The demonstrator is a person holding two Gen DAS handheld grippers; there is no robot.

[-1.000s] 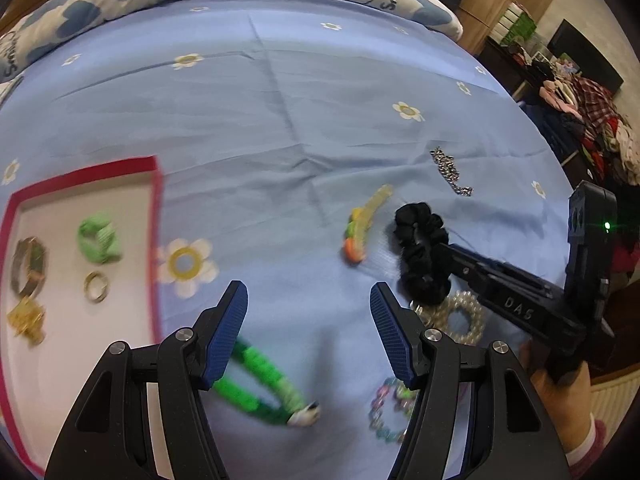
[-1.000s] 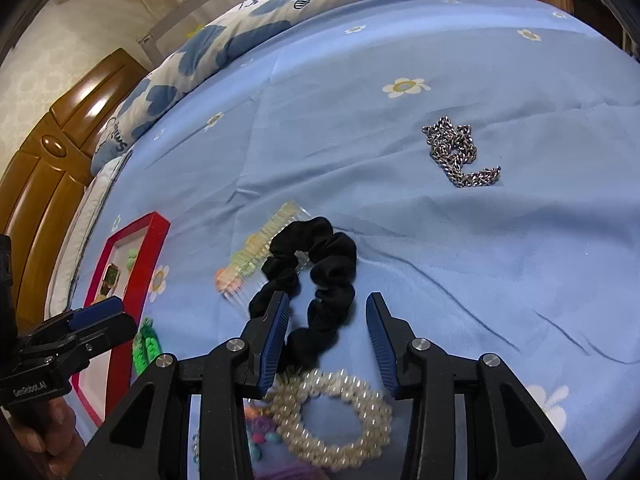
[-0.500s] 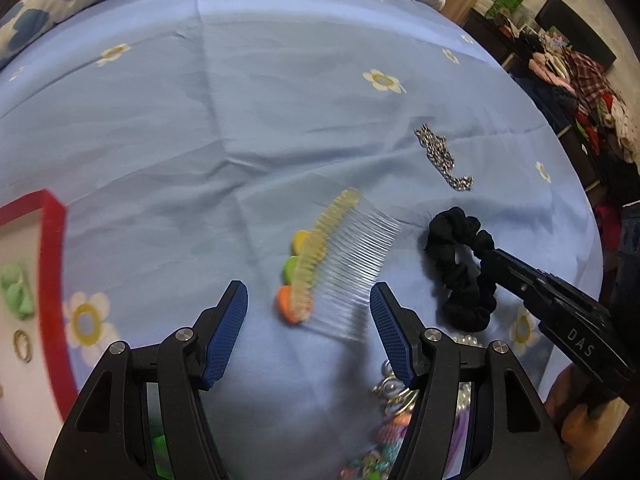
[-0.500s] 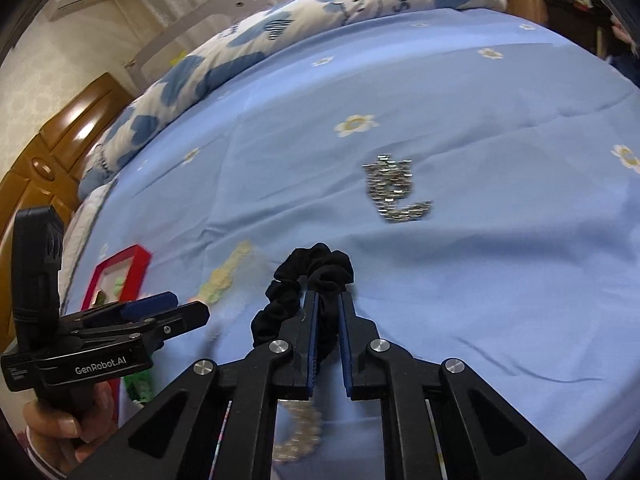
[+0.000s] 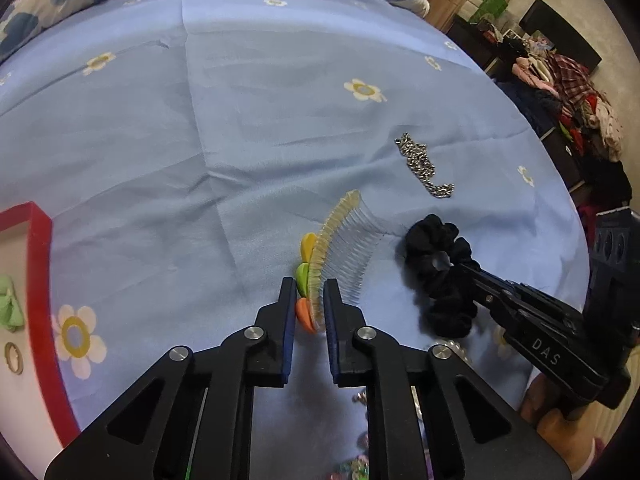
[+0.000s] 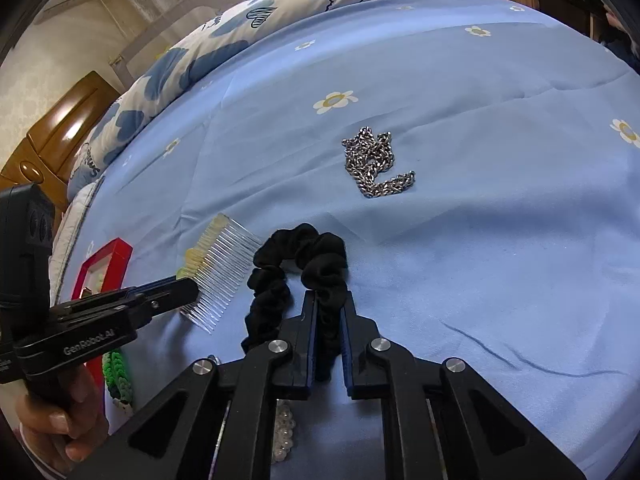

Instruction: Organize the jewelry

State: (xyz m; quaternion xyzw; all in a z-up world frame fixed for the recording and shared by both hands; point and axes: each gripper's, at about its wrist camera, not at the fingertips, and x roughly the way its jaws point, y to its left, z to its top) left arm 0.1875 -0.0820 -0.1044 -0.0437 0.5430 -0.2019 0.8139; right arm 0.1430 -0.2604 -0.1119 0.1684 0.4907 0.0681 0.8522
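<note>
A: Left gripper (image 5: 309, 300)?
B: Just closed, now clamped on the near end of the hair comb (image 5: 340, 248), right at the orange, green and yellow decorations; clear teeth fanning out ahead and to the right of the tips.

A: Right gripper (image 6: 329, 316)?
B: Also just closed, pinching one side of the black scrunchie (image 6: 298, 272); rest of the loop bunched ahead and to the left of the tips, lying on the blue bed sheet (image 6: 500, 240).

A: Other jewelry?
B: Silver chain (image 6: 374, 166) heaped well ahead of both grippers, untouched. Red-rimmed tray (image 5: 40, 280) far to the left of the left gripper, holding a green piece (image 5: 10, 308) and a gold ring (image 5: 14, 357). Pearl bracelet (image 6: 283, 430) partly hidden under the right gripper. Green bracelet (image 6: 118, 372) beside the tray, below the left gripper as seen from the right wrist.

A: Hands?
B: Fingers (image 6: 52, 432) wrapped round the left gripper's handle.
</note>
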